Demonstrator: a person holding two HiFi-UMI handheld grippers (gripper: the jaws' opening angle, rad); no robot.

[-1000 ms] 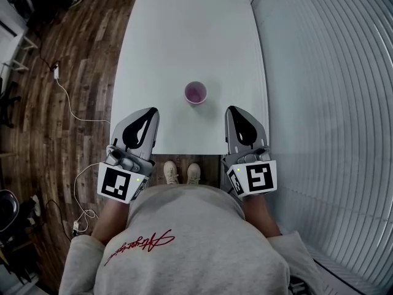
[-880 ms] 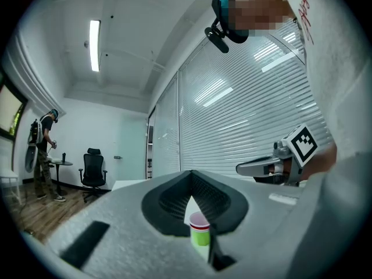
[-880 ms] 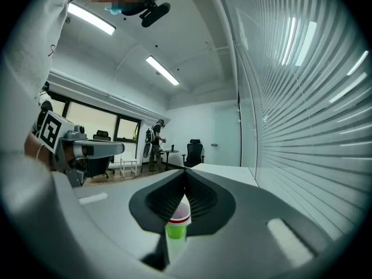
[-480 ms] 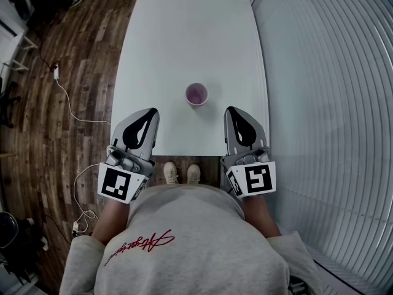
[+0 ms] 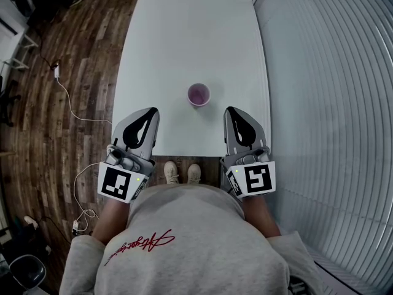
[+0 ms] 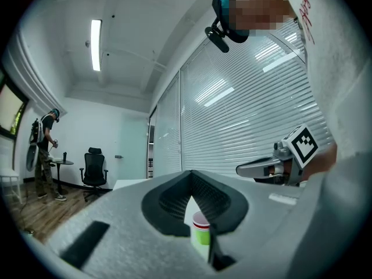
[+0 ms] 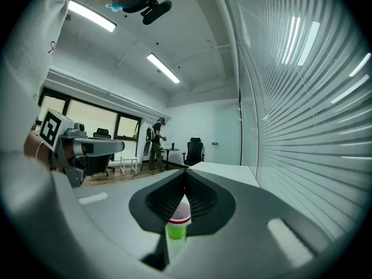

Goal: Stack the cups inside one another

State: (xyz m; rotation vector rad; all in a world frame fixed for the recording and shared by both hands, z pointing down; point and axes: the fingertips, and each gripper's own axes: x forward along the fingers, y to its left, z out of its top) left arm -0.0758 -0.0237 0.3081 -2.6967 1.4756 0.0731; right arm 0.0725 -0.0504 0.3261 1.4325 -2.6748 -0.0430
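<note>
One cup (image 5: 198, 94) stands upright on the white table (image 5: 184, 35), near its front edge, pink inside from above. From the side the cup (image 6: 200, 225) is green with a red and white band at its rim, also the cup (image 7: 177, 222) in the right gripper view. My left gripper (image 5: 149, 110) rests at the table's front left, shut and empty. My right gripper (image 5: 231, 110) lies at the front right, likewise shut and empty. The cup sits ahead of both and between them, touching neither. Each gripper view shows shut jaws, left gripper (image 6: 190, 176) and right gripper (image 7: 186, 176).
A wall of window blinds (image 5: 331, 103) runs along the table's right side. Wooden floor (image 5: 73, 72) with a cable (image 5: 67, 103) lies to the left. Far off, a person (image 7: 153, 144) stands by a desk and an office chair (image 7: 193, 150).
Both grippers and the cup have kept still. A dark round object on the floor at the lower left of the head view has drifted down and to the right.
</note>
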